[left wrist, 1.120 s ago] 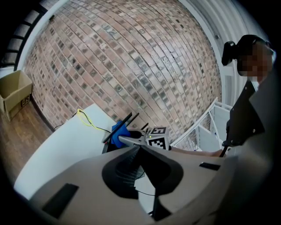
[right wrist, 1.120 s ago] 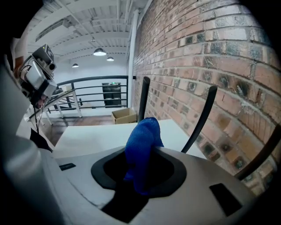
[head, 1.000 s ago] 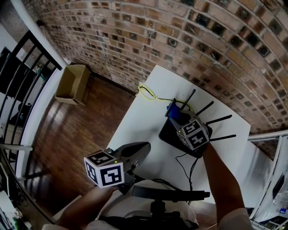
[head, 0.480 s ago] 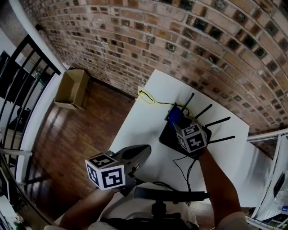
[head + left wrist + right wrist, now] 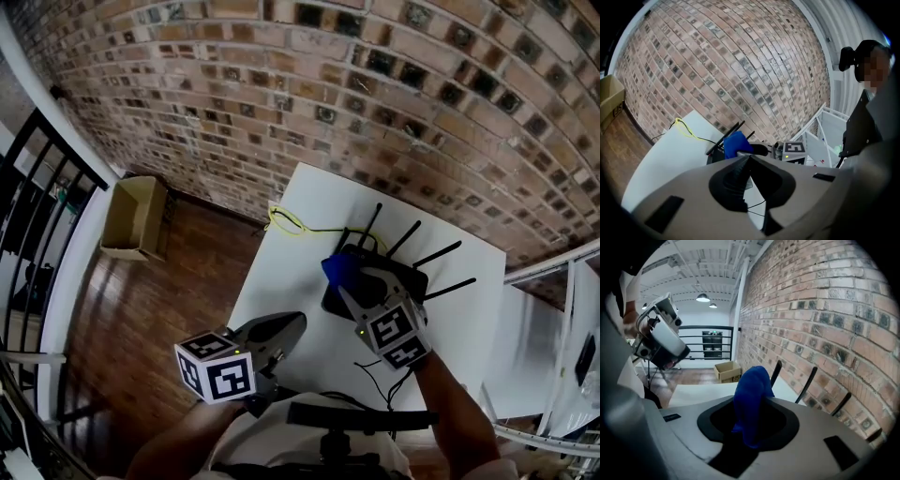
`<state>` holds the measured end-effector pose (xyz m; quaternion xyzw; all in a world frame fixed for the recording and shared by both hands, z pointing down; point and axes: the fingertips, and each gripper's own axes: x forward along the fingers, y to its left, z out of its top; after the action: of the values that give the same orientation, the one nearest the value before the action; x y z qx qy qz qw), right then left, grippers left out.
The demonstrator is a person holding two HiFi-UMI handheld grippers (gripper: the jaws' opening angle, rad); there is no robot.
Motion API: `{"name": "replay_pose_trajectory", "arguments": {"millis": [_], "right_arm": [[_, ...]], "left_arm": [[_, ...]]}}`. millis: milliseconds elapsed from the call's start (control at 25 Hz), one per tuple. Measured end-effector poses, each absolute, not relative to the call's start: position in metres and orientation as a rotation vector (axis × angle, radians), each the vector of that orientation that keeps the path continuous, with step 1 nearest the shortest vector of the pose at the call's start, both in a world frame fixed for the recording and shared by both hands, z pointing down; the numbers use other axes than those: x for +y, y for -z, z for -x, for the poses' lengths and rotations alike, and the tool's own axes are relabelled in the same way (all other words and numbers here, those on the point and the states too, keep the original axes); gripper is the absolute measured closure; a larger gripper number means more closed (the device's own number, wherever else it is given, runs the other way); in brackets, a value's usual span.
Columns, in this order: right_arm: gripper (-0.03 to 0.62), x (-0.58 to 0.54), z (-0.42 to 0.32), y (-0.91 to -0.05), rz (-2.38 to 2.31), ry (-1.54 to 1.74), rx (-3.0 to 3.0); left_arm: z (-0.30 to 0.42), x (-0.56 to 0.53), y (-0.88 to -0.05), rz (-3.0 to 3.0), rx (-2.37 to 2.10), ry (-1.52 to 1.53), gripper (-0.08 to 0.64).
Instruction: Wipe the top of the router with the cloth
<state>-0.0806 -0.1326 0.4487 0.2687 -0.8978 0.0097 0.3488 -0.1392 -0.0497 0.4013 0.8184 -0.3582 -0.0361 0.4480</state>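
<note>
A black router (image 5: pixel 412 278) with several antennas sits at the far side of the white table (image 5: pixel 279 272), close to the brick wall. My right gripper (image 5: pixel 345 281) is shut on a bunched blue cloth (image 5: pixel 337 270) and holds it raised over the router's left edge. In the right gripper view the cloth (image 5: pixel 751 390) stands up between the jaws, with the antennas (image 5: pixel 806 383) behind it. My left gripper (image 5: pixel 286 326) hovers at the table's near edge, shut with nothing in it. From the left gripper view I see the cloth (image 5: pixel 736 143) and the router (image 5: pixel 714 157) ahead.
A yellow cable (image 5: pixel 286 223) lies coiled at the table's far left corner. A thin black cable (image 5: pixel 375 370) runs from the router toward me. A cardboard box (image 5: pixel 131 220) stands on the wooden floor to the left, beside a black railing (image 5: pixel 37 187).
My right gripper has lifted with the cloth from the router's far left corner and drawn back toward me and to the left. The left gripper has stayed put.
</note>
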Motion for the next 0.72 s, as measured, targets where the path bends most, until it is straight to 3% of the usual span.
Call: {"name": "replay_pose_trajectory", "arguments": {"millis": [320,720], "right_arm": [[0.457,-0.148,0.115,-0.371,-0.799,0.089,-2.482],[0.457,-0.17,0.107,-0.448,-0.977,-0.142,-2.299]], "left_arm": [[0.139,-0.046,-0.4,-2.061,-0.809,0.065,0.535],[0.163,-0.039,-0.401,-2.087,-0.77,0.052,0.534]]}}
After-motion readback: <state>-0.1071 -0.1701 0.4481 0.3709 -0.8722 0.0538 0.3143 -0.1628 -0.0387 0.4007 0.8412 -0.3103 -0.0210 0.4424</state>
